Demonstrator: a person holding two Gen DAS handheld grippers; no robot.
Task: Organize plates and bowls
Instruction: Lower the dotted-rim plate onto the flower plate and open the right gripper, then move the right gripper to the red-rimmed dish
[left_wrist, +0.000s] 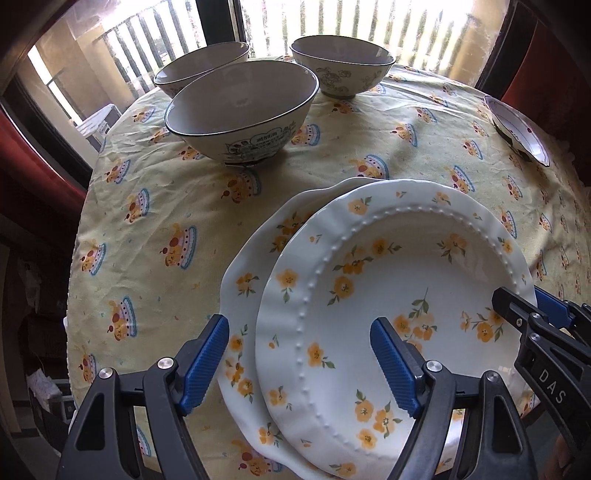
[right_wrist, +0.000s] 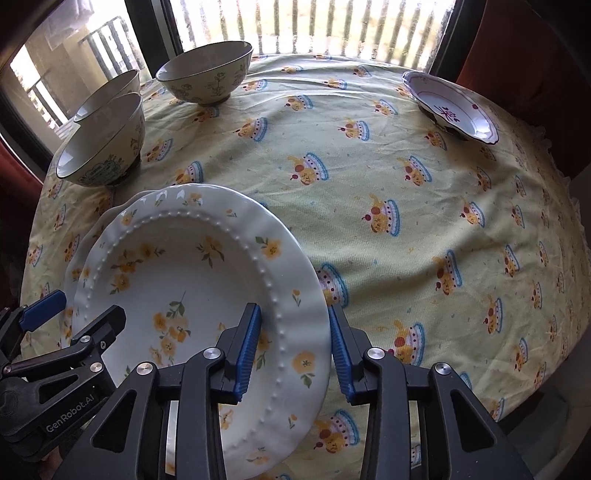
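Note:
Two white plates with yellow flowers lie stacked near the table's front. The top plate (left_wrist: 388, 295) (right_wrist: 192, 280) sits shifted to the right of the lower plate (left_wrist: 258, 258) (right_wrist: 79, 273). My right gripper (right_wrist: 294, 345) (left_wrist: 532, 310) straddles the top plate's right rim, one pad on the inner face and one against the outer edge, shut on it. My left gripper (left_wrist: 301, 363) stands open over the plates' left side, with one finger (left_wrist: 207, 362) outside the lower plate's rim and the other above the top plate's well. Three patterned bowls (left_wrist: 240, 114) (right_wrist: 103, 144) stand at the back left.
A small white dish with a red motif (right_wrist: 450, 107) (left_wrist: 517, 129) sits at the far right edge. The round table wears a yellow cake-print cloth (right_wrist: 406, 221). A window with railings lies behind, and red chair backs flank the table.

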